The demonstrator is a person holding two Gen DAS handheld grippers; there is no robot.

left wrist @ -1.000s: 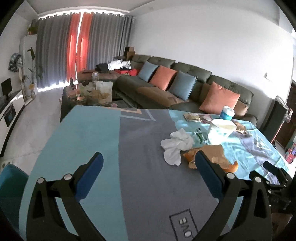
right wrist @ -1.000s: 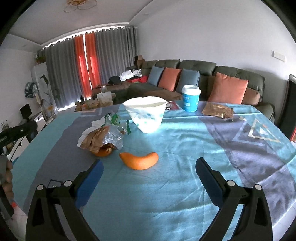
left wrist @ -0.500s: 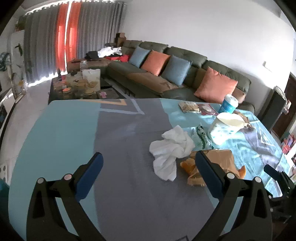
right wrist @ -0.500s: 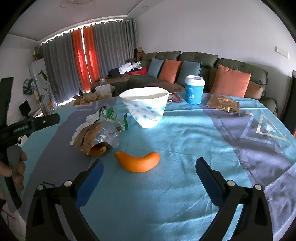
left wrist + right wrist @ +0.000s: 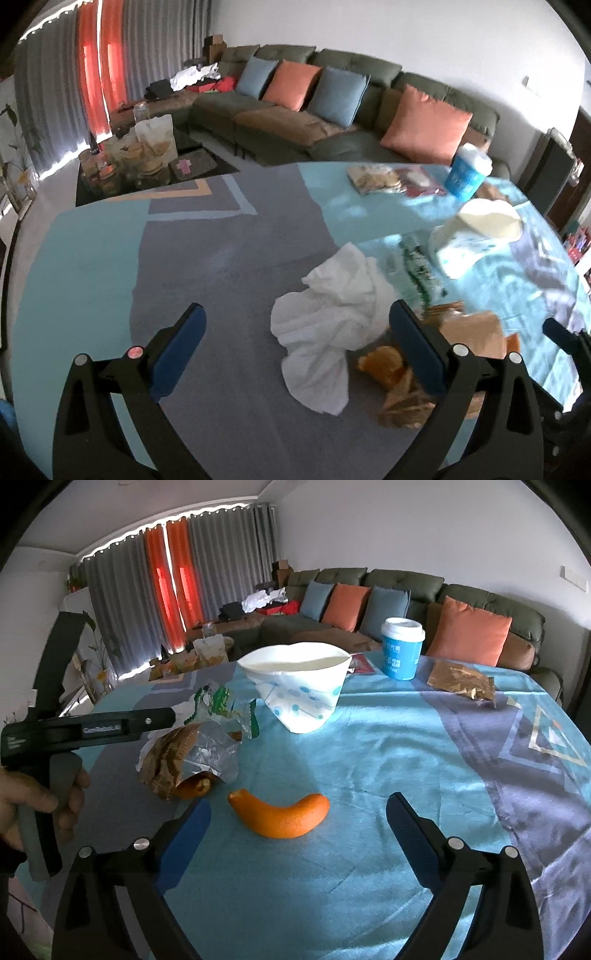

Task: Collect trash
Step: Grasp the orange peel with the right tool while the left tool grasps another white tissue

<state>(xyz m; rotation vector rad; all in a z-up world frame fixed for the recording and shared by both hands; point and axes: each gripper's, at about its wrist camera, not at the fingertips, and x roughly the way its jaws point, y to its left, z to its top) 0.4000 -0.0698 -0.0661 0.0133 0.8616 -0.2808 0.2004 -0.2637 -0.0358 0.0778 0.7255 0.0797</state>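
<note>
Trash lies on a teal and grey tablecloth (image 5: 406,775). My left gripper (image 5: 297,312) is open, pointing down at a crumpled white tissue (image 5: 332,295) that lies just ahead, between its blue fingers and untouched. To the tissue's right are a torn brown bag (image 5: 469,332) and a piece of orange peel (image 5: 380,365). My right gripper (image 5: 298,805) stands wide with its jaws closing. A curved orange peel (image 5: 280,818) lies between its fingertips, clear of both pads. The brown bag with foil (image 5: 184,753) sits left of that peel.
A crumpled white paper bowl (image 5: 299,690), a blue lidded cup (image 5: 402,653) and a brown packet (image 5: 461,681) stand farther back. A green-and-white wrapper (image 5: 413,266) lies beside the bowl. A person's hand (image 5: 44,797) grips the left tool. A sofa (image 5: 351,110) lies beyond the table.
My left gripper has moved forward and down, so the tissue now sits between its fingers. The right gripper has crept slightly closer to the curved peel.
</note>
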